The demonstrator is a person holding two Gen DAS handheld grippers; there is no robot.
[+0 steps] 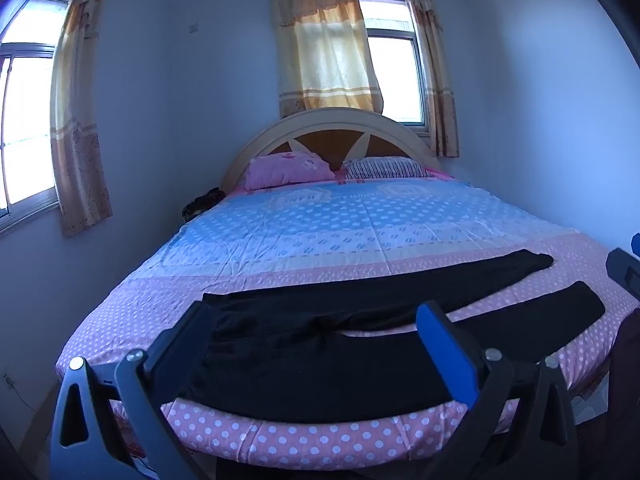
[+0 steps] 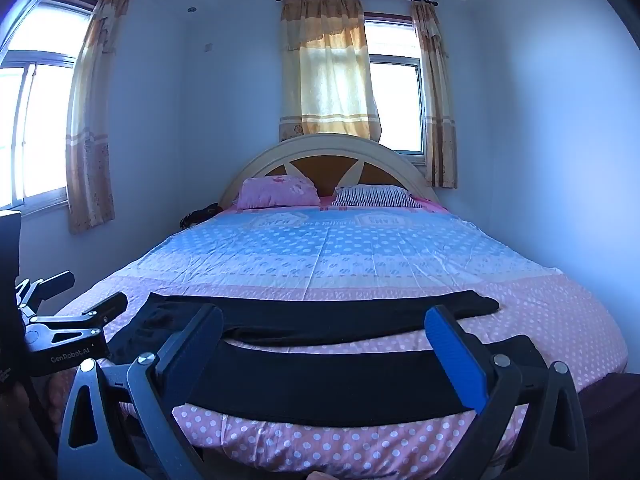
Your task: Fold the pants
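Both grippers [image 1: 316, 312] [image 2: 324, 316] agape above black pants [image 1: 320, 360]

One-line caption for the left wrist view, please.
Open left tool hovers above black pants spread flat, legs apart, across the foot of a polka-dot bed.

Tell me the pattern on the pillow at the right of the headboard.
Dark and white stripes; right wrist view.
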